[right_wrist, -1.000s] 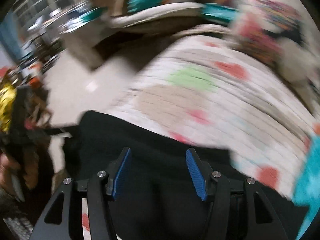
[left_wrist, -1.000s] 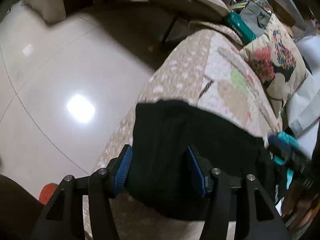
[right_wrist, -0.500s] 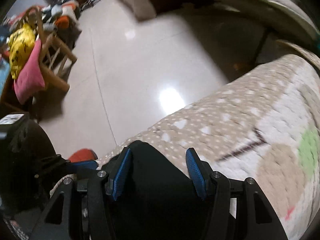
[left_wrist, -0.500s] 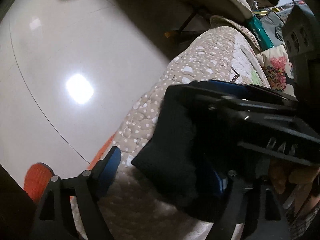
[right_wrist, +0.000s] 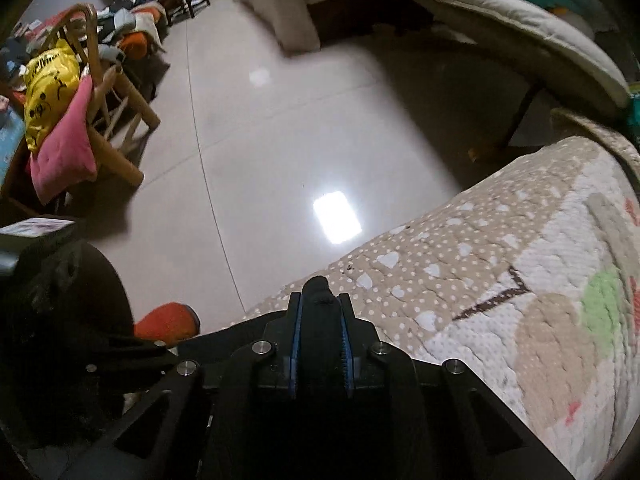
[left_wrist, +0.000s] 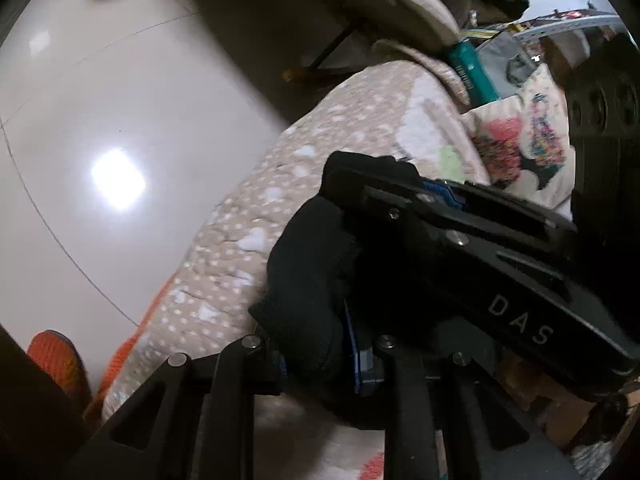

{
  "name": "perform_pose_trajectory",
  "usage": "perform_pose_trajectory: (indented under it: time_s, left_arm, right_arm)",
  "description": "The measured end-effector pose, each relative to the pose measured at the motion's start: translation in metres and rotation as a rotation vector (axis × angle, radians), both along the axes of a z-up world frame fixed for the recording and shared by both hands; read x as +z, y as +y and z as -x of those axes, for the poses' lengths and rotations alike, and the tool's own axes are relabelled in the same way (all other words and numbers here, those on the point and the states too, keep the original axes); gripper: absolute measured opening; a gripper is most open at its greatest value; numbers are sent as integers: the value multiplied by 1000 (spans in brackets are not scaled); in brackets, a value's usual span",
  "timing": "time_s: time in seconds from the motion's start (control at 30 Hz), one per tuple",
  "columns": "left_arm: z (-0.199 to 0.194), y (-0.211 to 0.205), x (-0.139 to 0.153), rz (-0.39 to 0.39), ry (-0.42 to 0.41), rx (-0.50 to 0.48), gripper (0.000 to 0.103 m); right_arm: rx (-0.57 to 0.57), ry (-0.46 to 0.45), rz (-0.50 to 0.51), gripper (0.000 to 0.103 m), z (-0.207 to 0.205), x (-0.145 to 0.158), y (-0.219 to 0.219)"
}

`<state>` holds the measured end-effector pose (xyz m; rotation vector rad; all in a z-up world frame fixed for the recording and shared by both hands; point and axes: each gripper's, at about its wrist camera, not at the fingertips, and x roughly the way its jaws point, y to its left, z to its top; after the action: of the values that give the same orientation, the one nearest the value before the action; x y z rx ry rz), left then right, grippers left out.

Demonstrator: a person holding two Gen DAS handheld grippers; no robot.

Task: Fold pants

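The black pants [left_wrist: 312, 276] lie bunched at the near edge of a quilted bed cover [left_wrist: 240, 232]. My left gripper [left_wrist: 320, 364] is shut on a thick fold of the pants. My right gripper [right_wrist: 320, 336] is shut on a narrow ridge of the same black cloth [right_wrist: 318, 292], which sticks up between its blue pads. In the left wrist view the right gripper's black body [left_wrist: 500, 272] lies across the pants just right of my left gripper. Most of the pants are hidden under both grippers.
The bed cover [right_wrist: 500, 288] with hearts and dots drops to a glossy tiled floor [right_wrist: 280, 140]. A patterned pillow [left_wrist: 528, 140] lies at the back. A wooden chair with pink and yellow cushions [right_wrist: 68, 120] stands left. An orange slipper [right_wrist: 168, 320] lies by the bed.
Both grippers were open over the flat pants a second ago. They have swung toward the bed's edge, come side by side and closed on the cloth, which is now bunched.
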<state>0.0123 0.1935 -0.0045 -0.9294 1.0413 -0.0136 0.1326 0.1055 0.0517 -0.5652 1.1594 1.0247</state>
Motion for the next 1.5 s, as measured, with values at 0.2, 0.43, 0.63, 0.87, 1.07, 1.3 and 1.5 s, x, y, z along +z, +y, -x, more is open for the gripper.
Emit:
perform_pose_trajectory:
  time_s: [0.2,0.43,0.63,0.87,1.07,1.3,1.5]
  left_arm:
    - [-8,-31,38,-26,-71,-54,21]
    - [-28,-107,60,-84,-96,-206,21]
    - [-44,-183,56,-145,-97,-352,24]
    - [-20,-231,69,-144,-132,-528,45]
    - [-4,-199,88,-210,-194,-481,45]
    - [-22,-170,63,-292,-99,-358,46]
    - [-32,-183,31,-274,-58,-398,46]
  right_arm:
    - [-99,-34,-105,17,1,39,-44]
    - [-288,-36,-192,17,-12,59,-144]
    - [-467,2,-244,18,-17,44,-237]
    - [-765,-115,-40,46,-21,24,-340]
    - [-866,-147,-285,46,-7,73,-362]
    - [-693,48,-284,46,14,39,-296]
    - [-779,-28,-42,45,9,15,-306]
